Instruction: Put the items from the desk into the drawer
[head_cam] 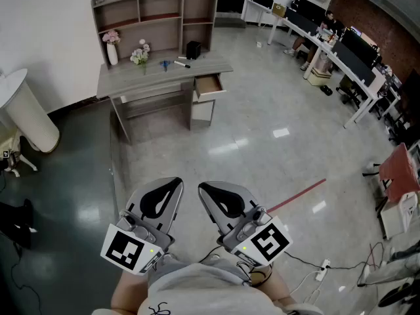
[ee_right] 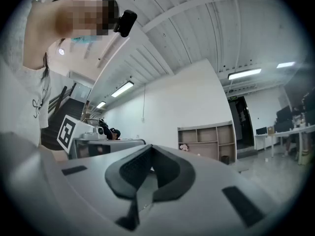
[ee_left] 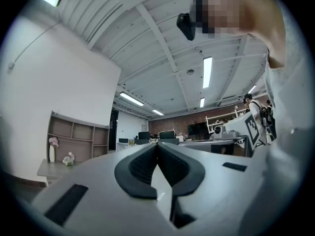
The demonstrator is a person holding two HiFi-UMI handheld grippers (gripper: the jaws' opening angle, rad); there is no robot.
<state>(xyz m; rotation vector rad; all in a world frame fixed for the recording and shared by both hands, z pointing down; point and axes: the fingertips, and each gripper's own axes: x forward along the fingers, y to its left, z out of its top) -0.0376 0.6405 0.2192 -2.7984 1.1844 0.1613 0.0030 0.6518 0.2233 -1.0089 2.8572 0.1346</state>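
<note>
A grey desk [head_cam: 164, 73] with a shelf unit [head_cam: 157, 8] stands far off, at the top of the head view. On it are a white vase with pink flowers [head_cam: 111, 48], a small flower bunch [head_cam: 140, 55], a blue item [head_cam: 165, 64], a pen [head_cam: 182, 63] and a black box [head_cam: 193, 48]. Its drawer [head_cam: 210, 84] is pulled open at the right end. My left gripper [head_cam: 176, 183] and right gripper [head_cam: 204, 188] are held close to my body, both shut and holding nothing. The shelf unit also shows small in the left gripper view [ee_left: 74, 139] and in the right gripper view [ee_right: 206, 140].
A white round pedestal [head_cam: 27, 113] stands left of the desk. Office desks with monitors [head_cam: 341, 44] line the upper right. A red floor line [head_cam: 296, 195], cables with a power strip [head_cam: 321, 272] and a red object [head_cam: 400, 168] lie to the right.
</note>
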